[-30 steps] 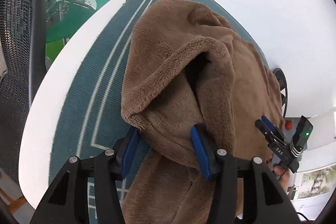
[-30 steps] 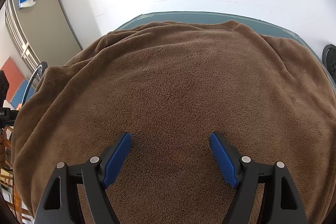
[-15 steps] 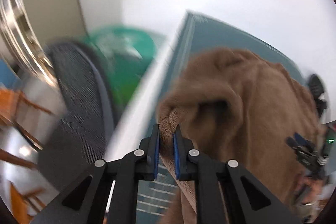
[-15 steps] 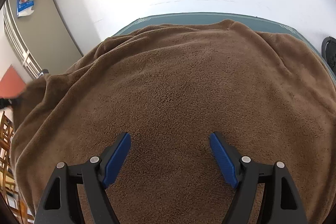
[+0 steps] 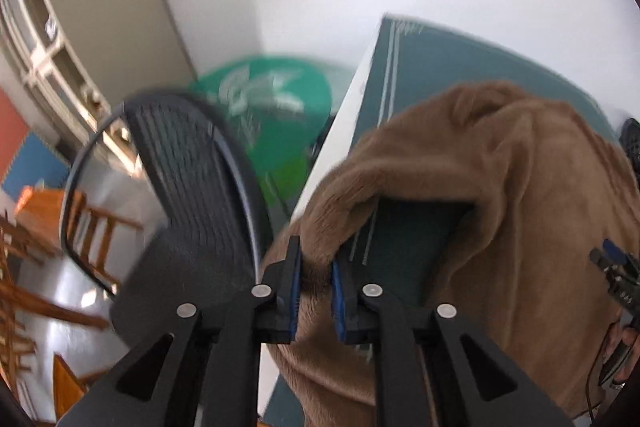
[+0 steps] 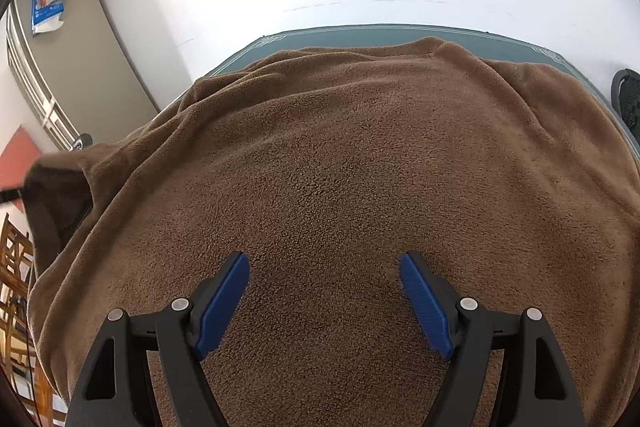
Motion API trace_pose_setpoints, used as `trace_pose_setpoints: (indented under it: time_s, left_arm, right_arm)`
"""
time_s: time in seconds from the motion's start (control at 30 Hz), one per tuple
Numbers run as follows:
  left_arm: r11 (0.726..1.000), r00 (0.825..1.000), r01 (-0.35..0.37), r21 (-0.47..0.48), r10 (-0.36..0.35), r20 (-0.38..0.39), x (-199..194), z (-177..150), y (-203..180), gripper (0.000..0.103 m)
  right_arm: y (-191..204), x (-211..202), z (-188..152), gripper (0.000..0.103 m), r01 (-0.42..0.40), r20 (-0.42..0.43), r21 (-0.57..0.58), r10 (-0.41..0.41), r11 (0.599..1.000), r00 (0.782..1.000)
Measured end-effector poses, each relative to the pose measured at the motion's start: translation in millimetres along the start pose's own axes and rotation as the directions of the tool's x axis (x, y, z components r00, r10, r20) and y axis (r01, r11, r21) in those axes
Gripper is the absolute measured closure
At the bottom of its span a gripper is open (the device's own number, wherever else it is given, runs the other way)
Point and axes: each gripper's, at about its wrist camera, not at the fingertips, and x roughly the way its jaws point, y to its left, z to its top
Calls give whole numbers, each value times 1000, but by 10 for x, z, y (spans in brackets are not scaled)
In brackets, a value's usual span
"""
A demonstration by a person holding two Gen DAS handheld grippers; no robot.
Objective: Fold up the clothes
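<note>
The left gripper's (image 5: 314, 291) fingers (image 5: 295, 287) stand narrow with a bunched edge of the brown fleece (image 5: 500, 187) between the blue pads; the jaws are opening slightly, yet the pads press on the fabric. The pinched edge stands clear of the mat (image 5: 440, 63), forming an open tunnel at 1 o'clock from the grip. This hold likely serves to carry that edge across for a fold.

The right gripper's (image 6: 324, 301) fingers (image 6: 224, 303) stand wide, with nothing between them. They hover over or rest on the flat middle of the fleece; which cannot be told. This position probably keeps the body of the fabric in place while the left edge lifts.

The fleece covers most of the dark green mat, which shows only along the far edge at 12 o'clock in the right view. The mat lies on a white table (image 5: 340, 131). In the left view, a mesh chair (image 5: 192, 163) stands at 9 o'clock and a green disc (image 5: 276, 107) at 11 o'clock. White walls close the room behind.
</note>
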Motion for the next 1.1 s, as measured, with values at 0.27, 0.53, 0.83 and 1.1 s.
trace_pose_setpoints:
  time_s: [0.27, 0.53, 0.83, 1.1]
  left_arm:
    - [996, 997, 29, -81, -35, -72, 278, -373, 219, 55]
    - [995, 999, -36, -95, 32, -41, 501, -347, 185, 76]
    - [923, 903, -385, -10, 379, 200, -25, -88, 387, 80]
    - [908, 926, -378, 182, 375, 55, 409, -153, 440, 48]
  right_arm:
    - [14, -6, -10, 23, 15, -5, -14, -15, 1000, 1000]
    - [9, -13, -15, 23, 18, -5, -15, -18, 1000, 1000]
    - [5, -8, -22, 23, 19, -6, -16, -19, 1000, 1000]
    - [-3, -4, -29, 23, 15, -5, -13, -15, 1000, 1000]
